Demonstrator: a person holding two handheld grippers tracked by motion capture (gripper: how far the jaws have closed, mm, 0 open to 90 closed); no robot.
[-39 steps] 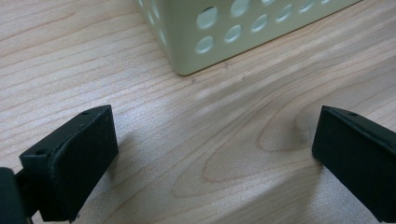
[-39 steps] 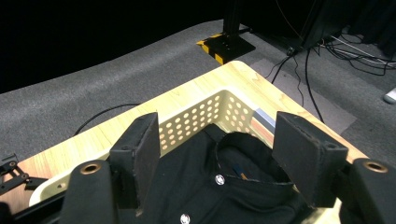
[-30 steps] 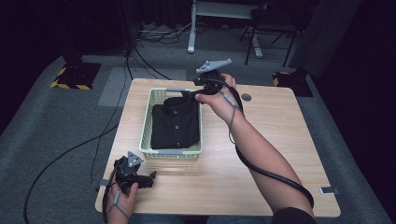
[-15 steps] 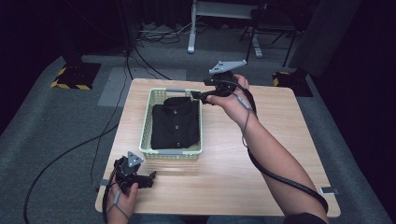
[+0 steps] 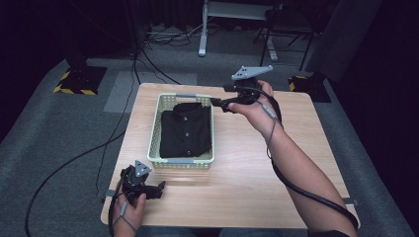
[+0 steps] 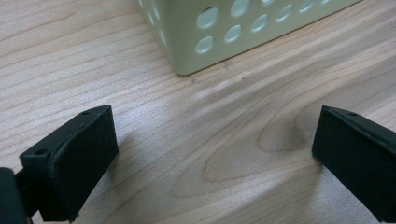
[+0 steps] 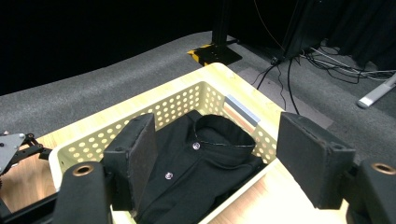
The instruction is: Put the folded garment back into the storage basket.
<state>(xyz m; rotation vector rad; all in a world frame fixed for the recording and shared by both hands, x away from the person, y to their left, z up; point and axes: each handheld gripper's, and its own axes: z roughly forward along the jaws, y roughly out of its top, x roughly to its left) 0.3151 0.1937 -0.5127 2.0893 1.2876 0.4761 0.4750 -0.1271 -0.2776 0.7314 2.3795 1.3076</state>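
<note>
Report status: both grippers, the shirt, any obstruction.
Right gripper open, raised over the basket's right rim, holding nothing. Left gripper open, resting on the table near the basket's near corner. Black shirt folded in the basket. Nothing in the way.

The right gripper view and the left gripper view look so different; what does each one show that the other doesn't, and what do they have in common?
The right gripper view looks into the basket at a folded black shirt with its collar and buttons, plus the dark floor, cables and the left gripper far off. The left gripper view sits low over the table, showing bare wood grain and one outer corner of the basket. Both show the pale basket with round holes, the wooden table, and a pair of black jaws standing wide apart with nothing between them.
</note>
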